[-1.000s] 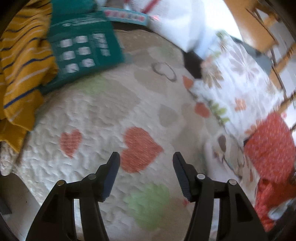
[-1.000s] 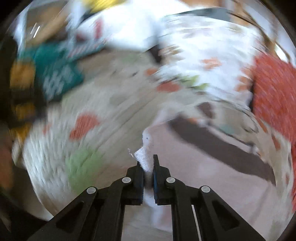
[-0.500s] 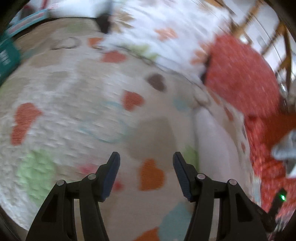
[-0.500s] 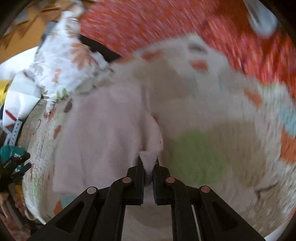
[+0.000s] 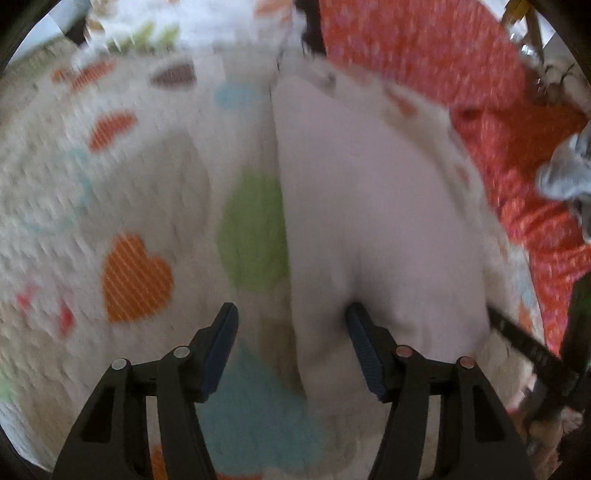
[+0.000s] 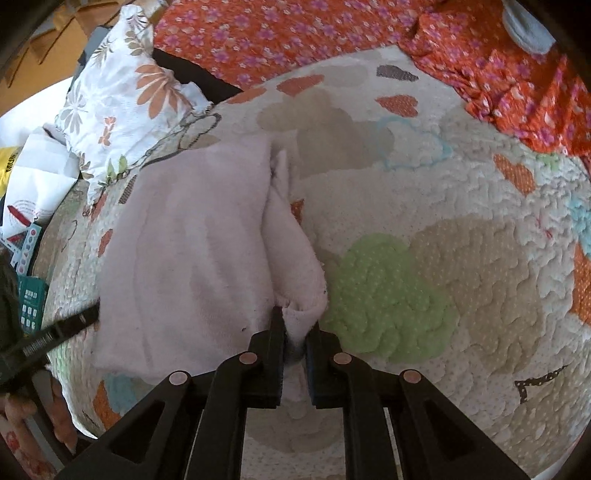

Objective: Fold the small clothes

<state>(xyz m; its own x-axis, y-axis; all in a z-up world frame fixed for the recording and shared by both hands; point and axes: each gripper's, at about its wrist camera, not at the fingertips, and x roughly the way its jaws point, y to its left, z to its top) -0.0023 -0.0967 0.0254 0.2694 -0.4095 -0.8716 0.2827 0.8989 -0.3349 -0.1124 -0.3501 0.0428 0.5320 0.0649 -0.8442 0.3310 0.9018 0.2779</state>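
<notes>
A corner of the pale pink cloth (image 6: 192, 258) is pinched by the right gripper (image 6: 294, 332), lower centre, on the heart-patterned quilt (image 6: 461, 258). The left gripper (image 5: 291, 325) is held wide apart over the cloth's edge.

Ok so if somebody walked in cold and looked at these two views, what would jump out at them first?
Probably the pale pink fleecy garment spread over the quilted heart-patterned bedspread, one corner pinched in the right gripper. Next, the open left gripper hovering over the garment's edge, beside a green patch. Behind, the orange-red floral fabric fills the far side.
</notes>
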